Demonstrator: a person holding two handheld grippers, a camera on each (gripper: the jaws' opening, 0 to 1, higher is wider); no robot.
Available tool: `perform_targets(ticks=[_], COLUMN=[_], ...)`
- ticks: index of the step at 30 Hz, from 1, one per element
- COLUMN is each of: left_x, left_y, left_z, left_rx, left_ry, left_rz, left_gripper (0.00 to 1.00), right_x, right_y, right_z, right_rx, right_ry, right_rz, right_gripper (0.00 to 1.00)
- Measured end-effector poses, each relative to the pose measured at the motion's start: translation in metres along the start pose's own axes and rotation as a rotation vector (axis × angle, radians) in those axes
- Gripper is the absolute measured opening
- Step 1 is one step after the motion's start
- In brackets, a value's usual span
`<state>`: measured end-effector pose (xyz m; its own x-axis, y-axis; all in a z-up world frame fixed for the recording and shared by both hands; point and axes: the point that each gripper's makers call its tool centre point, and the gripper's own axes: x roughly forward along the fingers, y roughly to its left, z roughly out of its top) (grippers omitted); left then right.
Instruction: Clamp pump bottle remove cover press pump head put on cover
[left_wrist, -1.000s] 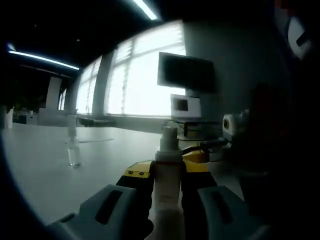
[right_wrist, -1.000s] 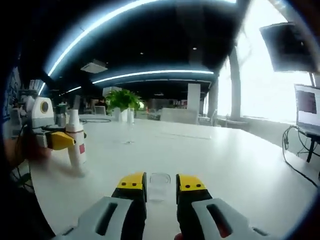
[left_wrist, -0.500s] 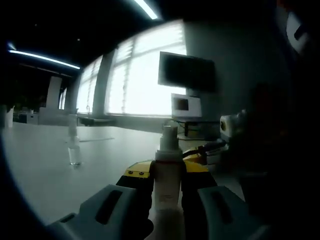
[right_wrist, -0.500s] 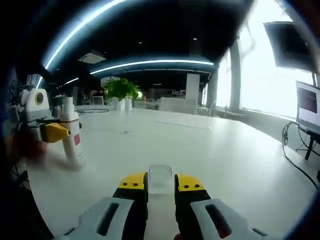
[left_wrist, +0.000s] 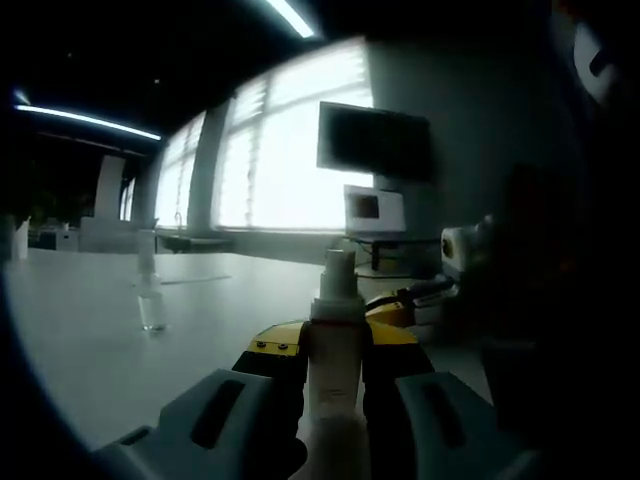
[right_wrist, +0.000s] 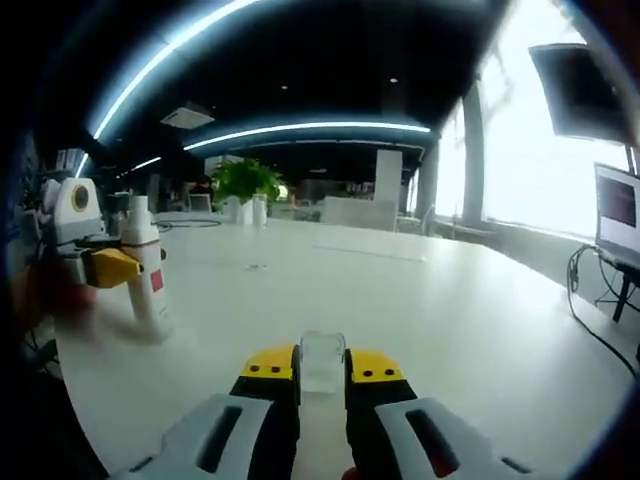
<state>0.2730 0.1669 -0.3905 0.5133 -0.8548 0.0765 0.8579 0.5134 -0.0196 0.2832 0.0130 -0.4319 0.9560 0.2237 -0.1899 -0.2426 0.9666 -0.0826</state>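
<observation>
Since earlier frame: clear plastic cap (right_wrist: 322, 361) sits deeper between right hand-held gripper (right_wrist: 321, 367) yellow tips, nearly squeezed shut on it. White plastic pump bottle (left_wrist: 335, 350) unmoved, upright, pinched tight in left hand-held gripper (left_wrist: 335, 345), pump head bare. Right gripper view: bottle at 9 o'clock on white surface (right_wrist: 420, 310), well apart from cap. Left gripper view: small clear bottle (left_wrist: 150, 300) at 9 o'clock.

The pump bottle's (left_wrist: 335, 370) base is hidden between the left tongs (left_wrist: 335, 345).
</observation>
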Motion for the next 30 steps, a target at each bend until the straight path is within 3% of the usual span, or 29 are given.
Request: perform_targets(ticks=[16, 30], left_x=[0.001, 0.001], left_y=[-0.002, -0.001], left_z=[0.000, 0.000], left_rx=[0.017, 0.034], left_ry=[0.005, 0.007], left_rz=[0.023, 0.042], left_gripper=[0.12, 0.12], right_x=[-0.005, -0.029], right_y=[0.005, 0.046], right_z=[0.018, 0.097], right_rx=[0.059, 0.085], right_ry=[-0.082, -0.222], right_rz=[0.052, 0.158], right_gripper=[0.12, 0.12])
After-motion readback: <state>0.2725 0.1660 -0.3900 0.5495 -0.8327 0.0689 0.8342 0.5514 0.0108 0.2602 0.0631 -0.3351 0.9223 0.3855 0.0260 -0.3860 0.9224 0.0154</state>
